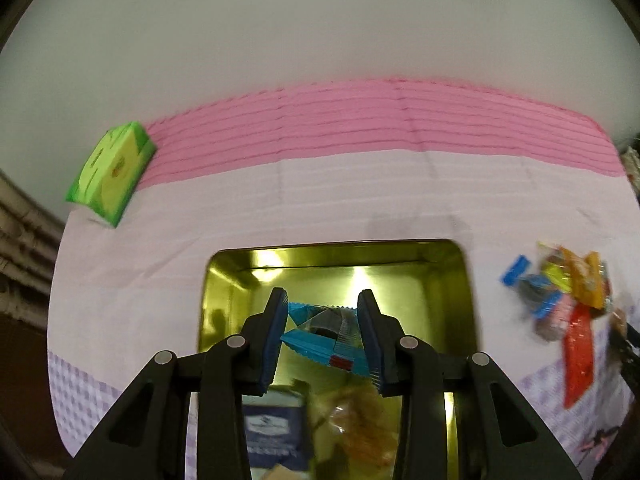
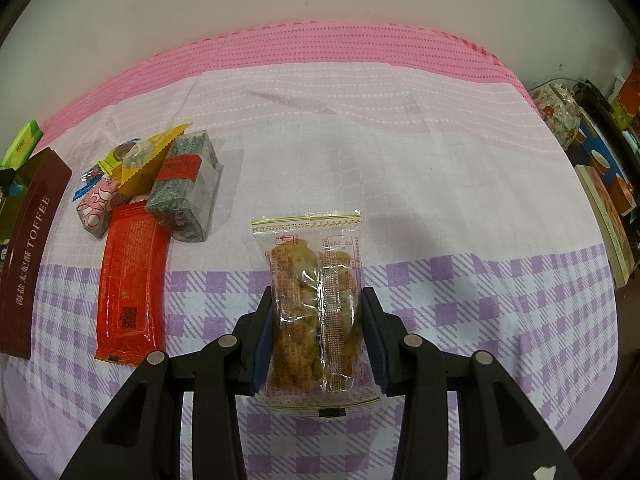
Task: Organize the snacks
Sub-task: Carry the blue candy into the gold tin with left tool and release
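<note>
My left gripper (image 1: 323, 334) is shut on a blue-wrapped candy (image 1: 320, 336) and holds it above the open gold tin (image 1: 440, 272). The tin holds a dark blue packet (image 1: 276, 428) and a clear bag of golden snacks (image 1: 360, 424). My right gripper (image 2: 318, 336) is shut on a clear bag of fried twists (image 2: 316, 312) that lies on the checked cloth. A pile of snacks lies to its left: a red packet (image 2: 130, 284), a grey speckled bar (image 2: 184, 188), a yellow packet (image 2: 148, 160) and a pink candy (image 2: 100, 204). The pile also shows in the left wrist view (image 1: 568, 304).
A brown toffee lid (image 2: 30, 252) lies at the left edge. A green tissue pack (image 1: 112, 172) sits at the far left of the pink cloth. Books and a floral pot (image 2: 560, 116) stand off the table's right side. A white wall is behind.
</note>
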The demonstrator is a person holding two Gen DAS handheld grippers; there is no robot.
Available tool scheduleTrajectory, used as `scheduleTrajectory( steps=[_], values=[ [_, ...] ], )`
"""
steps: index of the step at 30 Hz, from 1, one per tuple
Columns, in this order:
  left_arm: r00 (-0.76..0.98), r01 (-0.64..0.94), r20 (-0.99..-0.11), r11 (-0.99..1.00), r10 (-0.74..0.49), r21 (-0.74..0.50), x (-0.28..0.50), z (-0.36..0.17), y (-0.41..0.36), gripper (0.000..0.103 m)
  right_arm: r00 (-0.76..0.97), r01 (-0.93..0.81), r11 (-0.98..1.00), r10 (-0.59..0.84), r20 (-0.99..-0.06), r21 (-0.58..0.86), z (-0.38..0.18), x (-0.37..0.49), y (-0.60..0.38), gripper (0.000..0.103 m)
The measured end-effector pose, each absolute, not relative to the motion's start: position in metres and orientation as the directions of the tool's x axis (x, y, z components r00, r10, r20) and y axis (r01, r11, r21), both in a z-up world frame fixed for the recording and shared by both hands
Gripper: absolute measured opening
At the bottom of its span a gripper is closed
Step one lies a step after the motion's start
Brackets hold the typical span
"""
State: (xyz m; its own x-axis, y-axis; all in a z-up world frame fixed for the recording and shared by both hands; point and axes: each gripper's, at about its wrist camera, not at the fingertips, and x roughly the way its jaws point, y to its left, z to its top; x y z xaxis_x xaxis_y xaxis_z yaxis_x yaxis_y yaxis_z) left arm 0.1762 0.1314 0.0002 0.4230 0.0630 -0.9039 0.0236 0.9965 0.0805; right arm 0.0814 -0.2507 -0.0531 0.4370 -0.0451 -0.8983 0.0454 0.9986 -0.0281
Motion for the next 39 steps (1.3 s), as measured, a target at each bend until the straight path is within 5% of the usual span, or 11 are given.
scheduleTrajectory(
  steps=[30, 39],
  values=[
    [0.359, 0.020, -0.929, 0.994, 0.090, 0.104, 0.174, -0.037, 0.151, 0.038, 0.327, 0.022, 1.000, -0.024, -0.945, -0.018, -0.053, 0.103, -0.253, 0.046],
    [0.397, 0.026, -0.915, 0.996, 0.073, 0.091, 0.157, -0.024, 0.153, 0.040, 0.324, 0.038, 0.999, -0.031, -0.946, -0.020, -0.053, 0.108, -0.253, 0.039]
  ],
)
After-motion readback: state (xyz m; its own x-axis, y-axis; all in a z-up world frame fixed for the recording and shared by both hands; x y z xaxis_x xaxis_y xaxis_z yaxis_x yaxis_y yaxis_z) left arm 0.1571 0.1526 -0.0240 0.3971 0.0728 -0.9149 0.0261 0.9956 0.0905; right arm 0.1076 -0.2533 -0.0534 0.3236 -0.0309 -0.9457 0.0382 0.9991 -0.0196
